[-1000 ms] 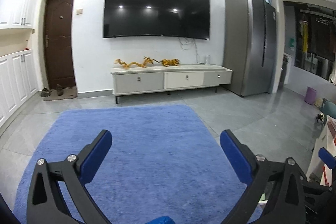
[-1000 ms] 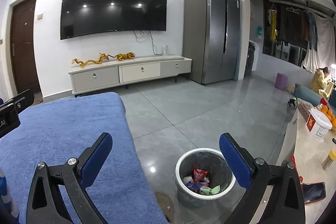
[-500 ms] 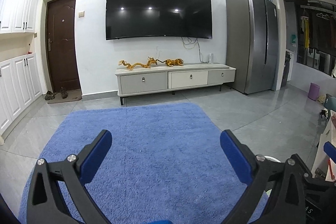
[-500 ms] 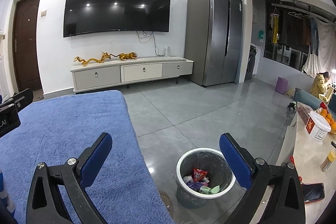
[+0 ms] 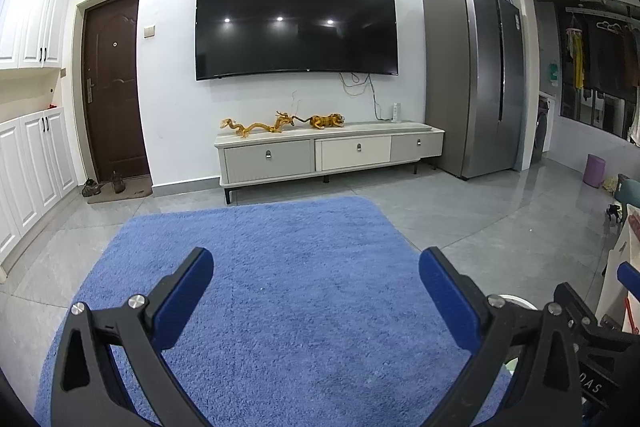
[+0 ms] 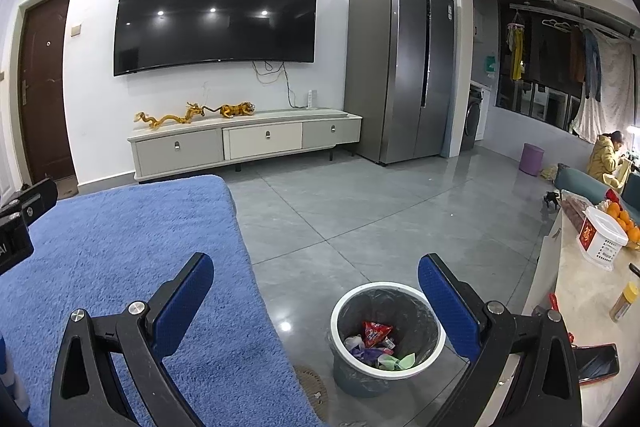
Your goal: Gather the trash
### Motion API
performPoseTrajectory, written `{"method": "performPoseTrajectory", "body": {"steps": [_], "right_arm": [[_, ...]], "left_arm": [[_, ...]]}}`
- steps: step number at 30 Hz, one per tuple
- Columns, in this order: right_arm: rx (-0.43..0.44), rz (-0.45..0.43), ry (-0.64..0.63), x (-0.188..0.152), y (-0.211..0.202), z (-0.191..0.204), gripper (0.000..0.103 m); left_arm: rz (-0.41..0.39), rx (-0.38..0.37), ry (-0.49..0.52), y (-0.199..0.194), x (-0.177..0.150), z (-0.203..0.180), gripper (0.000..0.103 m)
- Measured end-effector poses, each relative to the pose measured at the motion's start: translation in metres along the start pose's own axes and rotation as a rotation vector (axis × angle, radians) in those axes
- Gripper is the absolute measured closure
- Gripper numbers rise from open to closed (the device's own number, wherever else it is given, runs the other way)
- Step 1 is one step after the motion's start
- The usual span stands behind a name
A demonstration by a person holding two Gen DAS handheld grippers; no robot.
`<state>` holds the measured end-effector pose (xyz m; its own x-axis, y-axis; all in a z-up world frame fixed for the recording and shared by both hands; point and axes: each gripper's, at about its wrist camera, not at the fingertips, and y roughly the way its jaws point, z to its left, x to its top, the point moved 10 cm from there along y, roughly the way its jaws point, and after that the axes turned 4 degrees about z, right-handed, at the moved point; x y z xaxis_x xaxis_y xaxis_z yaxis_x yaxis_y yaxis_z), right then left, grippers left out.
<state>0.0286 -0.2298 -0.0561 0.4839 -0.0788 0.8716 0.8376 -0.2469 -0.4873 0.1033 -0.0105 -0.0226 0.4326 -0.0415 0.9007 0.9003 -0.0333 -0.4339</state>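
1. Left wrist view: the left tool (image 5: pixel 316 281) is spread wide with nothing between its blue pads, held above the blue rug (image 5: pixel 280 267) that fills the lower middle of the frame. No litter shows on the rug or on the grey floor (image 5: pixel 480 211) around it. At the lower right edge a sliver of white rim peeks out behind the tool — probably the trash bin, though too little shows to be sure.

2. Right wrist view: the right tool (image 6: pixel 316 281) is likewise released and empty. The trash bin (image 6: pixel 386 337) stands on the floor at lower centre-right, just beside the rug's edge, lined with a bag and already holding wrappers (image 6: pixel 376 343) — a red packet among them. A tabletop (image 6: pixel 580 291) at the right edge carries a basket, oranges and a jar; whether any of it is trash I cannot tell.

3. Judgement: collection looks mostly or wholly done, since nothing loose remains in sight.
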Motion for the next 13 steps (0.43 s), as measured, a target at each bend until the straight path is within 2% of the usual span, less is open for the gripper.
{"method": "performPoseTrajectory", "body": {"steps": [13], "right_arm": [[-0.011,-0.006,0.004,0.0015,-0.0042,-0.0014,0.000]], "left_arm": [[0.012,-0.018,0.006,-0.0016,-0.0018,-0.0009,0.000]]}}
